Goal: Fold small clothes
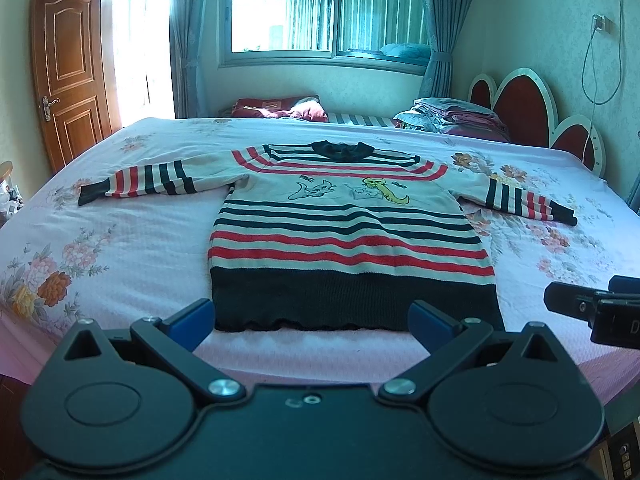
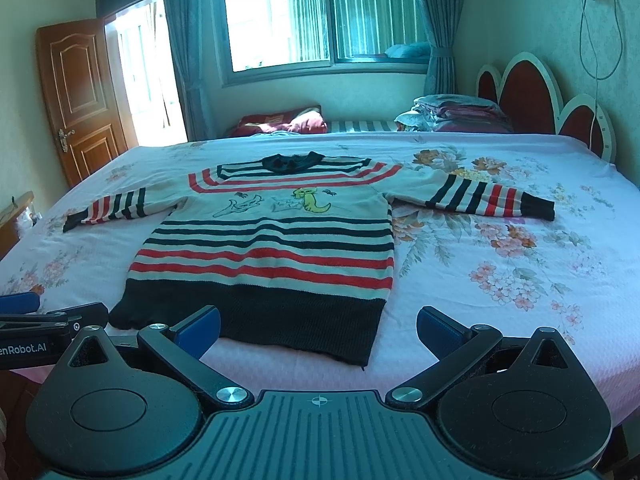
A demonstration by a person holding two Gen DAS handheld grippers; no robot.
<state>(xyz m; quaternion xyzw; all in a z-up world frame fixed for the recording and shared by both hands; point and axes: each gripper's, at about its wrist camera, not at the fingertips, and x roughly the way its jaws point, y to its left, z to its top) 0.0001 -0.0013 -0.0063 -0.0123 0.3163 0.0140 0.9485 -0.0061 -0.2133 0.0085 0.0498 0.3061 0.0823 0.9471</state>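
Observation:
A small striped sweater [image 1: 344, 236] lies flat on the bed, face up, collar far, dark hem near, both sleeves spread sideways. It has red, dark and white stripes and cartoon figures on the chest. It also shows in the right wrist view [image 2: 272, 248]. My left gripper [image 1: 312, 322] is open and empty, just in front of the hem. My right gripper [image 2: 318, 330] is open and empty, in front of the hem's right corner. The right gripper shows at the right edge of the left wrist view [image 1: 592, 308]; the left gripper shows at the left edge of the right wrist view [image 2: 44, 320].
The bed has a pink floral sheet [image 1: 120, 248]. Folded bedding [image 1: 448, 118] and a dark red pillow [image 1: 280, 108] lie at the far side. A red and white headboard [image 1: 532, 116] stands at the right, a wooden door [image 1: 68, 76] at the left.

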